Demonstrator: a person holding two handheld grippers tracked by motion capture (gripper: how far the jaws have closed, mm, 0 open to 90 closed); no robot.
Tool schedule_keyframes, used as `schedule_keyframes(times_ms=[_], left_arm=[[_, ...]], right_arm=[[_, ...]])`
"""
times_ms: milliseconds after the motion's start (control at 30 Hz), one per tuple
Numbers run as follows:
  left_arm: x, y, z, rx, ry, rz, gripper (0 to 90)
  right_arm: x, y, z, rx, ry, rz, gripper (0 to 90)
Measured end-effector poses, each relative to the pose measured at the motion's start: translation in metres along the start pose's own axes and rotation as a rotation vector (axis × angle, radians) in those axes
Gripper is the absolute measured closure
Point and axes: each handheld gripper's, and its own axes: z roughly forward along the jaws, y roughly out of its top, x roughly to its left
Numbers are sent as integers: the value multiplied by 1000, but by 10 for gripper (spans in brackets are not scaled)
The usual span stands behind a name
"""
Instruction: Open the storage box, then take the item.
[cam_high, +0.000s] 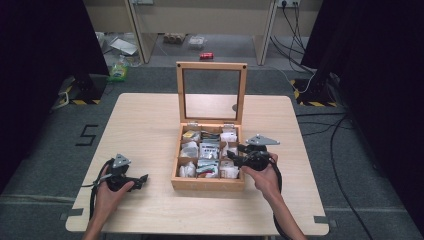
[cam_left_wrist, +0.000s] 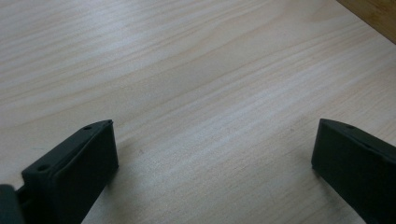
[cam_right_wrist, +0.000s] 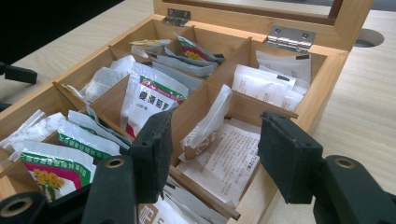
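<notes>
The white packet (cam_right_wrist: 208, 122) was standing on edge in the middle cell of the box's right-hand column, leaning against the divider, on top of a flat printed sachet. The right gripper (cam_right_wrist: 215, 149) hung right over it with its jaws apart on either side and nothing pinched yet — pads not touching the packet as far as I could see.

If I had to call it, the step was grabbing that packet. Doing it well would mean dropping straight down so one pad goes each side of the upright edge, keeping the left pad off the wooden divider, and squeezing only the one packet, not the sachet under it.

The wooden box (cam_high: 208, 184) sat at the middle of the table (cam_high: 145, 125), nearer its right side, glass lid standing open at the back. Nine cells, three by three, all stuffed with tea sachets — too many overlapping to count properly.

The left gripper (cam_high: 141, 179) rested well off to the left, jaws wide open over bare wood, holding nothing.
</notes>
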Motion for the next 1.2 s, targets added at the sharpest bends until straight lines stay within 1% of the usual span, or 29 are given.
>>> schedule_keyframes(times_ms=[67, 167, 300, 467, 567, 667, 900, 1000, 1067, 1200], left_arm=[[0, 0, 0, 0, 0, 0, 0], [0, 0, 0, 0, 0, 0, 0], [0, 0, 0, 0, 1, -1, 0], [0, 0, 0, 0, 1, -1, 0], [0, 0, 0, 0, 1, -1, 0], [0, 0, -1, 2, 0, 2, 0], [0, -1, -1, 1, -1, 2, 0], [-1, -1, -1, 1, -1, 2, 0], [-1, -1, -1, 1, 0, 2, 0], [-1, -1, -1, 1, 0, 2, 0]], right_arm=[[0, 1, 2, 1, 1, -1, 450], [0, 2, 5, 2, 15, 9, 450], [1, 4, 10, 7, 31, 4, 444], [1, 4, 12, 14, 29, -6, 454], [0, 4, 12, 13, 35, 11, 465], [1, 5, 13, 17, 30, 8, 471], [5, 9, 19, 21, 47, 1, 478], [6, 7, 23, 33, 44, -14, 486], [5, 6, 25, 46, 34, -14, 498], [0, 4, 24, 54, 11, -11, 539]])
